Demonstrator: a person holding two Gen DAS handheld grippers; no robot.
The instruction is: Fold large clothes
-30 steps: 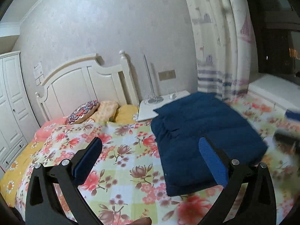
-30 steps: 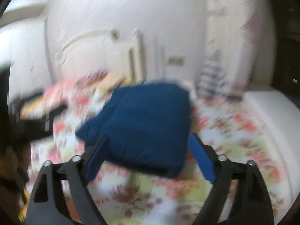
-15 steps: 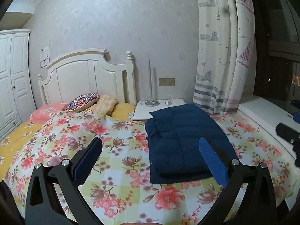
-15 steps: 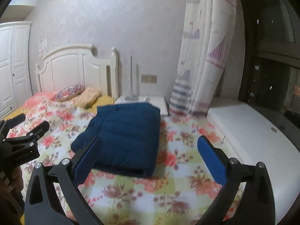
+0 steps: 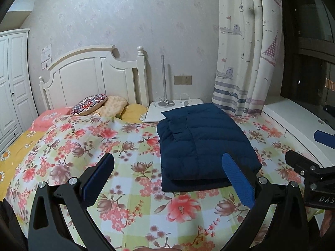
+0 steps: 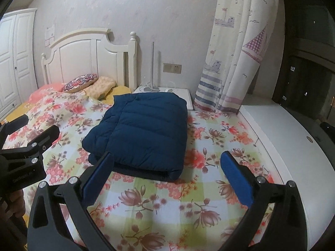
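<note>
Lying in the middle of both views was the blue puffy jacket [image 5: 201, 144], folded into a thick, neat block on the flowery bedspread [image 5: 117, 146]. It sat toward the right side of the bed, with its far end close to the white nightstand [image 5: 167, 108].

The left claw [image 5: 167, 173] was wide apart and held nothing. It hung over the bedspread at the bottom of the left view, near the jacket but not touching it. The right claw [image 6: 167, 167] was wide too and empty. Its left finger showed in front of the jacket's near corner, but I could not tell if it touched.

The jacket looked soft and puffy, with sewn lines that made fat, pillow-like rows. It would probably feel light for its size and squash when pinched. The cloth looked smooth, so it might slip a little in the claws. It also might puff up and spring apart if let go. A good place to hold it would be a thick folded edge, like the near bottom edge where the layers stack up, so that all the layers get pinched together.

The bedspread looked thin and a bit wrinkly, with pink and brown flowers. Some pillows [image 5: 90, 104] lay by the white headboard [image 5: 94, 77] in the upper left. A curtain [image 5: 245, 52] with boats hung in the upper right.
</note>
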